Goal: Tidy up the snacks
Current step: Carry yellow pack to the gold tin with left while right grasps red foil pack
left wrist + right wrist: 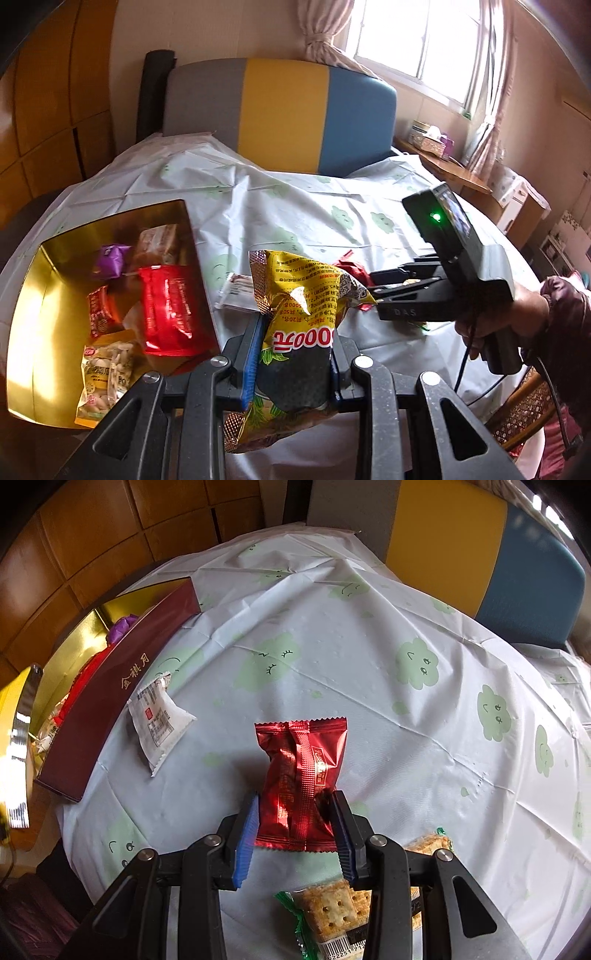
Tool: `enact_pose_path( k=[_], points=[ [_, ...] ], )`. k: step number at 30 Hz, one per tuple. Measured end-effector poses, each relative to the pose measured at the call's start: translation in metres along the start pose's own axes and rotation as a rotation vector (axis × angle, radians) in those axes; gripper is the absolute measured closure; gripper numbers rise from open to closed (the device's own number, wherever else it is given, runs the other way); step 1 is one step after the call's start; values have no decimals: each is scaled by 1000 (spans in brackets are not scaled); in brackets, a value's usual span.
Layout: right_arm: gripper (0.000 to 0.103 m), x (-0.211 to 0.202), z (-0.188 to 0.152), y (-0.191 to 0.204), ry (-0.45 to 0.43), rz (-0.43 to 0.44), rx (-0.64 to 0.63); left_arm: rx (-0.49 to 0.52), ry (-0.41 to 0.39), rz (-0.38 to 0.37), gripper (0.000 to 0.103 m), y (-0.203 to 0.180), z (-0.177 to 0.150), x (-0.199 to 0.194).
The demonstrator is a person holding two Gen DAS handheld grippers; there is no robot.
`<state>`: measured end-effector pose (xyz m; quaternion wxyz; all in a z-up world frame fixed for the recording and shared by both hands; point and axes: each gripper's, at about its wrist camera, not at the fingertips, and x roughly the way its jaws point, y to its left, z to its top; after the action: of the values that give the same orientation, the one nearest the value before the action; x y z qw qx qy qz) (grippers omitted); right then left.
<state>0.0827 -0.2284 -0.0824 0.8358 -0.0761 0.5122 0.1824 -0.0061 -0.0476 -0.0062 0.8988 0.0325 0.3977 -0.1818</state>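
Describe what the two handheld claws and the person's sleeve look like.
Both claws are black plastic with silver pivot bolts and ribbed blue pads. The right unit has a pistol handle, green light, "DAS" lettering and a black cable. The sleeve is glossy dark maroon.

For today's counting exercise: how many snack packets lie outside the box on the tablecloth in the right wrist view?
2: a white packet beside the box, and a cracker packet under the right gripper. Others may be hidden.
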Motion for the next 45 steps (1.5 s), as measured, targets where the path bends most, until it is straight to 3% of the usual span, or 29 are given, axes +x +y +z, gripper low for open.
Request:
enact_pose_path(
  k=[8,16,28,35,36,39,45],
  points=[
    [61,2,-2,7,-1,-49,-36,-21,10,14,73,6,-1,3],
    [51,3,-2,-1,13,-44,19,-20,15,27,73,4,-2,4],
    [31,3,3,-23,1,121,217,-40,20,36,73,10,-4,5],
    [31,0,3,-24,-28,80,236,-47,17,40,73,16,-4,3],
    [34,-1,3,-21,-43,63,217,-54,15,38,73,18,-3,2],
    [53,0,6,-12,-55,39,162,-73,6,48,73,26,-1,-2],
    [59,4,3,4,-47,-25,60,-169,-8,86,73,63,2,-15]
  ],
)
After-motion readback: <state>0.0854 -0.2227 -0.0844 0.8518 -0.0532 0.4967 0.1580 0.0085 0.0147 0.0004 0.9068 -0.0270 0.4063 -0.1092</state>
